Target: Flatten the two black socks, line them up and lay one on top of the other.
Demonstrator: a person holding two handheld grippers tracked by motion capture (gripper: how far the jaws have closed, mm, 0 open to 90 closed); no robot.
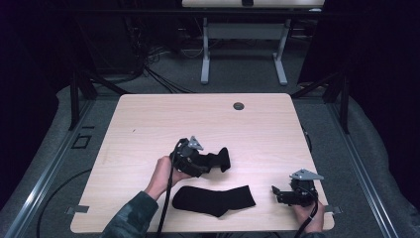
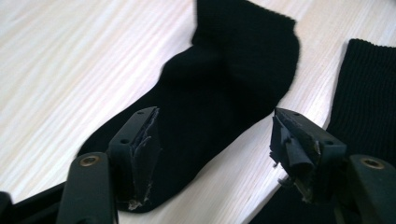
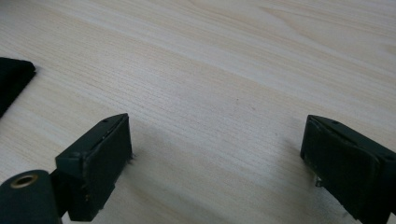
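Black jaws of the left gripper (image 2: 215, 158) are seen standing apart in the left gripper view, their worn pads (image 2: 145, 154) pressing on nothing. Between and beyond them a black ankle sock (image 2: 219, 88) is laid flat on the pale wooden table (image 2: 70, 60), its near end reaching down between the jaws and its far end lying ahead of them. A second black sock (image 2: 369, 93), ribbed, is seen just beyond the jaw at the right of that view, apart from the first. From the high view, the left gripper (image 1: 214, 159) is held in the left hand (image 1: 163, 174) over the first sock (image 1: 224, 158), which is largely covered by it; the second sock (image 1: 213, 199) is spread flat just on the near side of that gripper. The right gripper (image 1: 275, 192) is held low over the table (image 1: 198, 119), well apart from the left gripper, near the table's edge, pointing toward the second sock. Its jaws are shown wide apart in the right gripper view (image 3: 215, 172), with bare wood between them and a dark sock corner (image 3: 14, 79) off to their left.
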